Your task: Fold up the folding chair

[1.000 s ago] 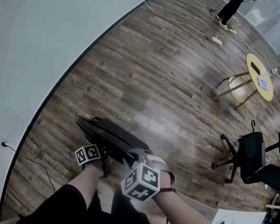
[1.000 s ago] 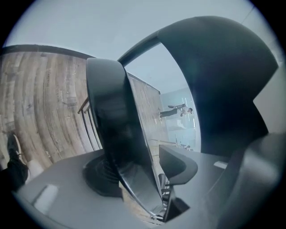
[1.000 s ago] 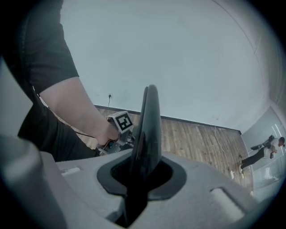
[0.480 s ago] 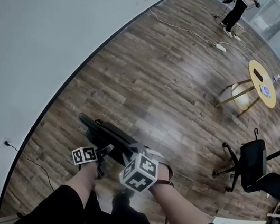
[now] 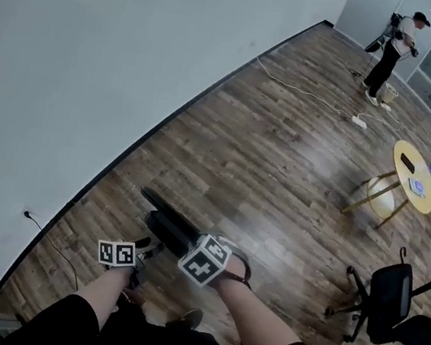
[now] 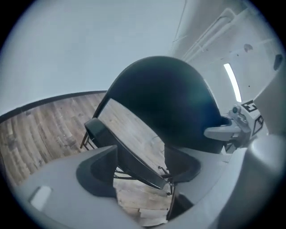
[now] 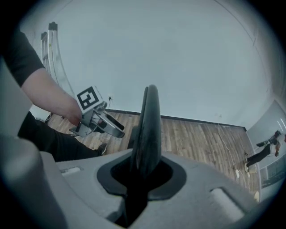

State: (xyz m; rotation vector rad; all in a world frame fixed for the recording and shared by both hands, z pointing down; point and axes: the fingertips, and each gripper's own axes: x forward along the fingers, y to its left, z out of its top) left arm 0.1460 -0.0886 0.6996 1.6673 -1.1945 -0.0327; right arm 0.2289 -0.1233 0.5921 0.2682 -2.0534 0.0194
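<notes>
Chair (image 7: 147, 125) between right tool's (image 7: 139, 173) jaws

The head view looks steeply down on the folding chair (image 5: 172, 224) from above, some way back. The camera on the left tongs (image 5: 148, 248) sits close against the chair's seat edge, facing its back. The one on the right tongs (image 5: 183, 243) looks along the chair's rim toward the wall (image 7: 178, 53). All three share the chair and the wooden floor (image 5: 283, 163).
</notes>
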